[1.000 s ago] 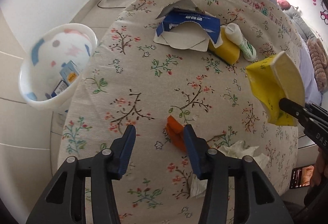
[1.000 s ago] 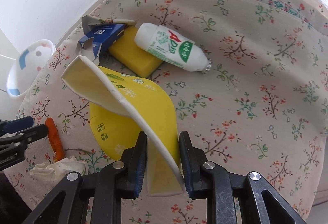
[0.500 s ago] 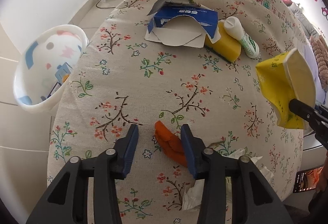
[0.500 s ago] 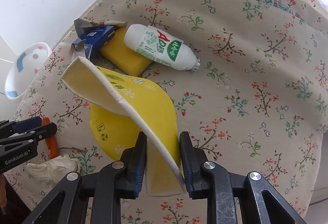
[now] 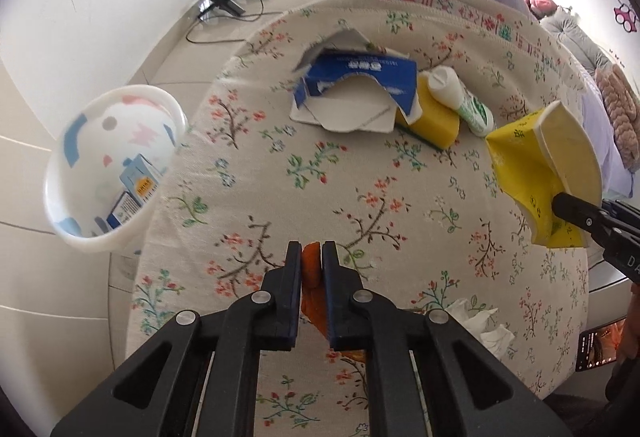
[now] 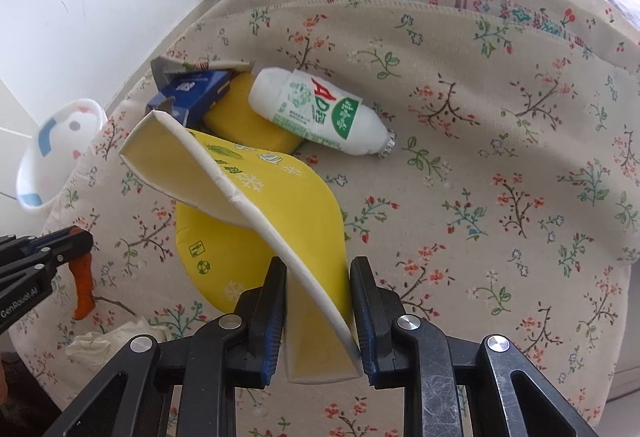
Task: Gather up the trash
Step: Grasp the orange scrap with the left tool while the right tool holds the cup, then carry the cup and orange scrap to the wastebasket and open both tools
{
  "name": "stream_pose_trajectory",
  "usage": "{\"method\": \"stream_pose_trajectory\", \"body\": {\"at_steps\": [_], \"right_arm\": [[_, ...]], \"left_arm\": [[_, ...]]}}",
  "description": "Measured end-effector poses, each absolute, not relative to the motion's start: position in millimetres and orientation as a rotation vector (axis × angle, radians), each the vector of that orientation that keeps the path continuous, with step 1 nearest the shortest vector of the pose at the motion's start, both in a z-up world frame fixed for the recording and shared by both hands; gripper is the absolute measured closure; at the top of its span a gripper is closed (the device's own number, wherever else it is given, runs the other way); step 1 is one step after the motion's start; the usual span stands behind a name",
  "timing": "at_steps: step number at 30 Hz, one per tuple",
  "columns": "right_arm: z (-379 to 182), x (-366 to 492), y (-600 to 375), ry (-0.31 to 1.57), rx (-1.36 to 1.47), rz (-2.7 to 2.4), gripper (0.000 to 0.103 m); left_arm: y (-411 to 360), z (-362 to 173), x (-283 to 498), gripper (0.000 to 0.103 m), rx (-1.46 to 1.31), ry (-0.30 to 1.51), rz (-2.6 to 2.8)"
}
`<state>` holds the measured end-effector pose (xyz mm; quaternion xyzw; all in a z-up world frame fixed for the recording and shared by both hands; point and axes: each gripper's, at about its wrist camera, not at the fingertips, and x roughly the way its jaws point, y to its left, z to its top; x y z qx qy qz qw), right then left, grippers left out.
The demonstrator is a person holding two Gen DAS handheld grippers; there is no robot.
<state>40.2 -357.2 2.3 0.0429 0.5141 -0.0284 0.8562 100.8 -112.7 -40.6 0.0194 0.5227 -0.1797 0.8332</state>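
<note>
The white bin [image 5: 114,173], at nine o'clock beside the floral worktop [image 5: 360,173], already holds a small carton or two. The left tongs [image 5: 311,257] are closing on the orange scrap [image 5: 311,263], which sits between their jaws; the right tongs [image 6: 318,289] clamp the flattened yellow cup [image 6: 256,205]. Still left: blue box [image 5: 360,77], yellow sponge [image 5: 430,113], white bottle [image 6: 320,113] at twelve o'clock, and crumpled tissue [image 5: 478,321] at four.

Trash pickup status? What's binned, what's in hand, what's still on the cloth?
Done: a couple of small cartons sit in the white bin. In hand: the left gripper is closing on an orange scrap; the right gripper holds a flattened yellow carton. Left: torn blue box, yellow sponge, white bottle, crumpled tissue.
</note>
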Motion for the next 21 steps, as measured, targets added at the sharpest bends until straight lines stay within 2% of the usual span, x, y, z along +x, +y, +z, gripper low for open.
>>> {"method": "stream_pose_trajectory", "body": {"at_steps": [21], "right_arm": [[15, 62, -318, 1.045, 0.11, 0.01, 0.075]], "left_arm": [[-44, -9, 120, 0.093, -0.04, 0.998, -0.277]]}}
